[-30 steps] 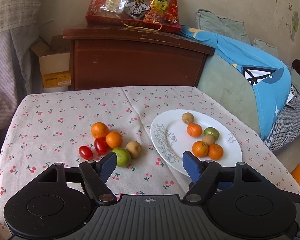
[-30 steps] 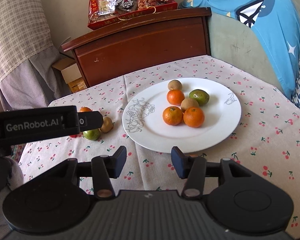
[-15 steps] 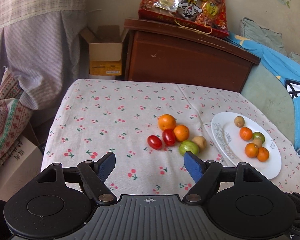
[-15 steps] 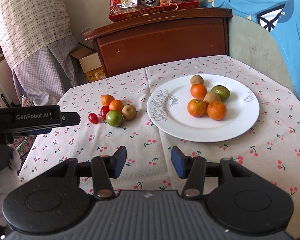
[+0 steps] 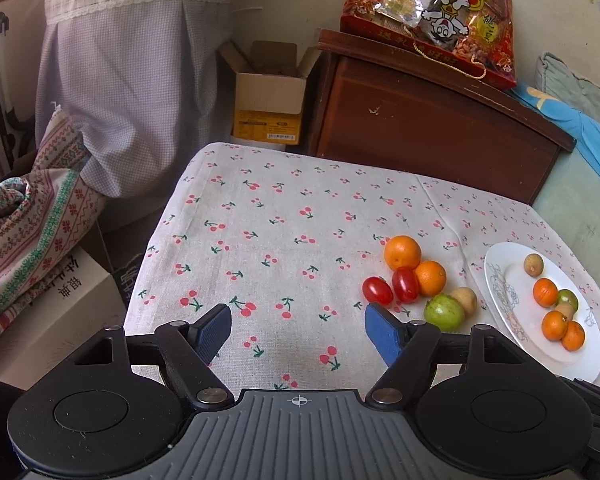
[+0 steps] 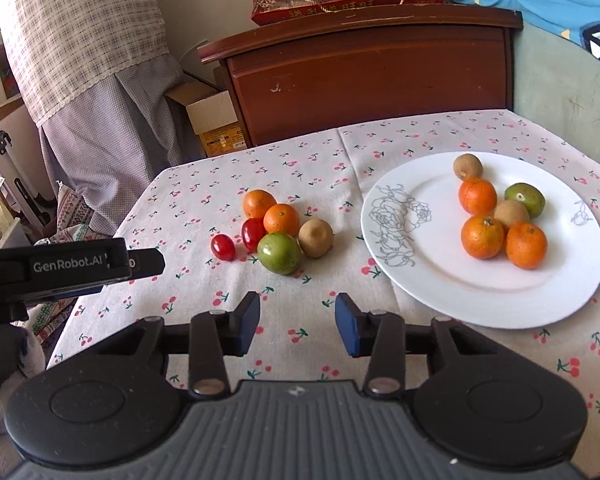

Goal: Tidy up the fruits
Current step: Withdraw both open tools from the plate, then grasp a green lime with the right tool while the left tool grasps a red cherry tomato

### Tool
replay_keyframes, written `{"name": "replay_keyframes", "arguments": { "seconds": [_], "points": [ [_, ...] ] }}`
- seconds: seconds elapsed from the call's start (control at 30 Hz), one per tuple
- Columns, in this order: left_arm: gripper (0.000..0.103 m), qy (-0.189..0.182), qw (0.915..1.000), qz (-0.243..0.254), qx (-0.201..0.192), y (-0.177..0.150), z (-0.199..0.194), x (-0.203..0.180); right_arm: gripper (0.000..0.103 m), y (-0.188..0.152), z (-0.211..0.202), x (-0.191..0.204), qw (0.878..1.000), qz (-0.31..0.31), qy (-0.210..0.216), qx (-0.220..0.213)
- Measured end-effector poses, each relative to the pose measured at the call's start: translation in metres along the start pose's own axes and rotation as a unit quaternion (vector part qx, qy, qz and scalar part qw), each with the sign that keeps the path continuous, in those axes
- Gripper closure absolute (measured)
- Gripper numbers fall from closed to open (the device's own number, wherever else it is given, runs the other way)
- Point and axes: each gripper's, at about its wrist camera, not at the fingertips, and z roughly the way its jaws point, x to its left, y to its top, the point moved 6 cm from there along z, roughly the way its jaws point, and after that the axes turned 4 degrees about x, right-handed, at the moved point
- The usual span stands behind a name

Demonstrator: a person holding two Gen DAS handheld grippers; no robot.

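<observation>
Six loose fruits lie bunched on the cherry-print cloth: two oranges (image 5: 402, 252) (image 6: 259, 203), two cherry tomatoes (image 5: 377, 290) (image 6: 223, 247), a green fruit (image 5: 444, 312) (image 6: 279, 253) and a brown one (image 5: 464, 300) (image 6: 316, 237). To their right a white plate (image 5: 528, 332) (image 6: 440, 272) holds several more fruits. My left gripper (image 5: 298, 316) hovers near-left of the pile, jaws wide and closing slightly around nothing. My right gripper (image 6: 297, 304) hangs just in front of the pile, jaws closing, nothing between them. One left finger (image 6: 140, 262) shows at the left of the right wrist view.
A brown wooden cabinet (image 5: 432, 136) with a red snack bag (image 5: 432, 12) stands behind the table. An open cardboard box (image 5: 268, 96) sits beside it. Blue bedding (image 6: 560, 12) lies at the right. Patterned cloth (image 5: 28, 216) and a box lie past the table's left edge.
Both grippers have swung left: pile and plate slid rightward in both views, and more of the table's left side shows. The right jaws have narrowed.
</observation>
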Motion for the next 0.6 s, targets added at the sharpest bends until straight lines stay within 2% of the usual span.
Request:
{"name": "replay_keyframes", "arguments": {
  "seconds": [0.37, 0.53, 0.6],
  "points": [
    [0.03, -0.004, 0.9999, -0.012, 0.003, 0.001, 0.014, 0.0, 0.061, 0.018, 0.038, 0.009, 1.0, 0.0, 0.005, 0.006],
    [0.03, -0.013, 0.9999, -0.002, 0.002, 0.001, 0.017, -0.005, 0.072, 0.022, 0.044, 0.006, 1.0, -0.002, 0.003, 0.002],
    [0.03, -0.011, 0.9999, 0.005, 0.002, 0.0, 0.019, -0.008, 0.073, 0.022, 0.043, 0.005, 1.0, -0.002, 0.006, 0.003]
  ]
}}
